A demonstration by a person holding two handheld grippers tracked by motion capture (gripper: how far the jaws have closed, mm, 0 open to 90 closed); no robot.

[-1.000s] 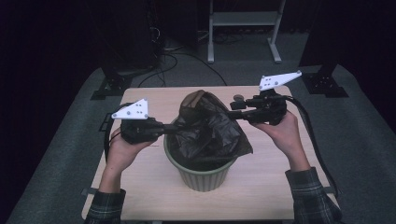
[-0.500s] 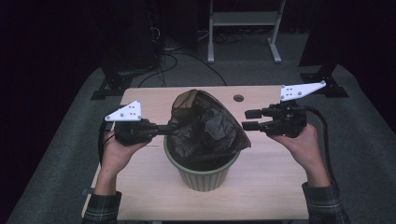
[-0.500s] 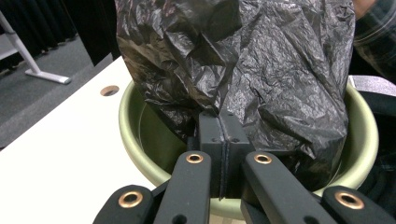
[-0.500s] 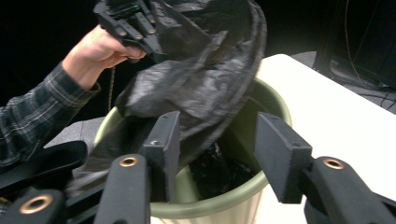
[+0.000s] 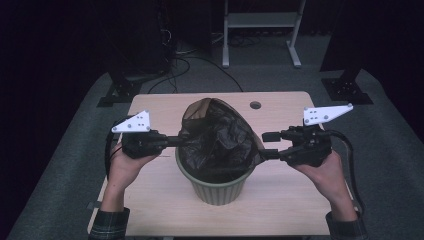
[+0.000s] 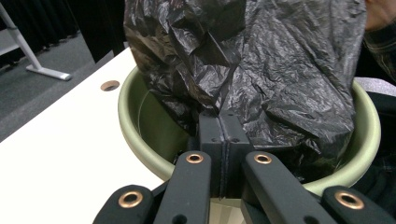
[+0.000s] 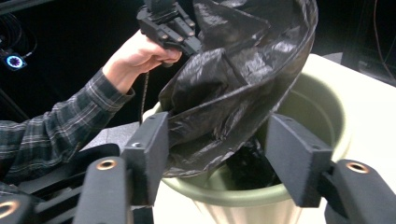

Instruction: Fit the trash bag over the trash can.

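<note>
A green bin (image 5: pixel 220 186) stands mid-table with a crumpled black bag (image 5: pixel 216 137) rising out of it. My left gripper (image 5: pixel 178 141) is shut on the bag's left edge, and in the left gripper view its jaws (image 6: pixel 222 123) pinch the plastic (image 6: pixel 280 70) above the bin's rim (image 6: pixel 133 133). At the bag's right side my right gripper (image 5: pixel 262 145) is open and its jaws have just been opening. In the right gripper view (image 7: pixel 219 154) the bag (image 7: pixel 233 79) hangs between the pads and brushes one pad, unpressed. The left gripper (image 7: pixel 194 44) shows beyond it.
The wooden table (image 5: pixel 160 200) has a round cable hole (image 5: pixel 255 105) near its far edge. A white metal stand (image 5: pixel 260 30) and loose cables (image 5: pixel 190 60) lie on the floor behind. Black stand bases (image 5: pixel 117 92) flank the table's far corners.
My right gripper let go of the bag's upper right edge, opened, and drew away to the right and nearer the person. The bag's mouth has slackened. The left gripper kept still.
</note>
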